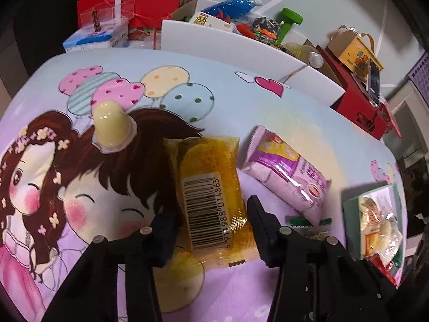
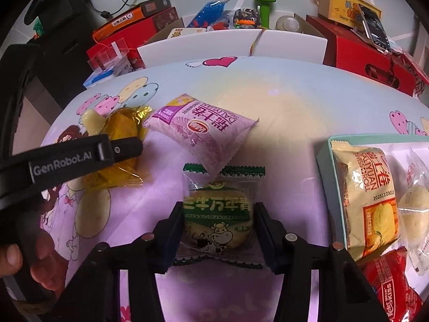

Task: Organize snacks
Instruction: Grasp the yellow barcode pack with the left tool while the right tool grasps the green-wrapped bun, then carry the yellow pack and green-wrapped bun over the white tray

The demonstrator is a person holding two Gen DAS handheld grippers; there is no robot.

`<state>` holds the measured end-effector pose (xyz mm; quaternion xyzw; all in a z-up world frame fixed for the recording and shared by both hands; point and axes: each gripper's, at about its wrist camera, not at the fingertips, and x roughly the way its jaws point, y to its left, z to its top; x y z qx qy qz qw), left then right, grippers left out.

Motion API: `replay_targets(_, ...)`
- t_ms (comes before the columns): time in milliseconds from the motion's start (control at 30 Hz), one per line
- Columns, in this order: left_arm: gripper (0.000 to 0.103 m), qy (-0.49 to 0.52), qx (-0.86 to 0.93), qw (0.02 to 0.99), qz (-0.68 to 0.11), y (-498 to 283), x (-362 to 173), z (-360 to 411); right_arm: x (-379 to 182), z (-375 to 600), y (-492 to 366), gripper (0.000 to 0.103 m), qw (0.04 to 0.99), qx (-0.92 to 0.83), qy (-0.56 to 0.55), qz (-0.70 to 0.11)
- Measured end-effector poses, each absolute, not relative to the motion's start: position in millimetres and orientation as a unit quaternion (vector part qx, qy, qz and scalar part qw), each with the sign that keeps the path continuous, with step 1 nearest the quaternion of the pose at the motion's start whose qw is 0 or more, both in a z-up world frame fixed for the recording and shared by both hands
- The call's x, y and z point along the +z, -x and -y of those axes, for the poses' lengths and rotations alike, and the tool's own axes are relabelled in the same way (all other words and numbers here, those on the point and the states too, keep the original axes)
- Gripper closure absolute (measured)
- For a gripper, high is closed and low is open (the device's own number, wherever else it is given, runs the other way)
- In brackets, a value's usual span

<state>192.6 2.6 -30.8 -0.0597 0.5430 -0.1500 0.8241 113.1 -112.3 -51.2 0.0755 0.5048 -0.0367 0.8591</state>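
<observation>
- Left gripper (image 1: pixel 211 230): we see the yellow cake packet (image 1: pixel 211 196) lying lengthwise between its fingers (image 1: pixel 261 230), barcode side up. The left finger lies against the packet's edge; the right finger stands at the other edge, and we cannot tell whether it touches. No earlier view, so grip is judged from this one only; we read the fingers as narrowed about the packet, firm pinch not confirmed.
- Right gripper (image 2: pixel 217 230): the green-and-white biscuit packet (image 2: pixel 218 214) sits squarely between its fingers (image 2: pixel 171 230). The fingers flank the round biscuit, at or just beside its sides; the crimped wrapper ends stick out ahead of and behind the fingertips.
- Purple roll packet (image 2: pixel 203 131): just ahead of the right fingers, one corner overlapping the biscuit packet's far crimp. From the left wrist view it lies just right of the yellow packet.
- Jelly cup (image 1: pixel 112 126): pale yellow, ahead and to the left of the left fingers, apart from them.
- Tray (image 2: pixel 325 155): pale green rim, to the right of the right fingers; it holds a cream roll packet (image 2: pixel 367 196), a clear-wrapped pale snack and a red packet (image 2: pixel 391 284).
- Surface: the bench (image 2: pixel 281 102) carries a cartoon-print cover with balloons, hearts and two drawn girls.
- Room: beyond the far edge we note white boards, red boxes (image 2: pixel 362 51), a blue bottle, a green dumbbell and a yellow carton.
- A person's hand (image 2: pixel 32 255) holds the left gripper's handle in the right wrist view.
</observation>
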Motion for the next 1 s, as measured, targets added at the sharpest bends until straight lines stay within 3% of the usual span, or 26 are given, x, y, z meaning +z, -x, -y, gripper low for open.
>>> replay_targets(567, 0.059, 0.042, -0.126, 0.821, -0.555, -154.7, -21.5, -2.9, -37.1, 110.4, -83.9, 0.050, 0.861, -0.028, -0.078, -0.501)
replay_targets(1000, 0.061, 0.029, -0.144, 0.846, -0.513, -132.6, 19.4, 11.4, 5.9, 130.5, -44.5, 0.050, 0.882, -0.019, -0.114, -0.458)
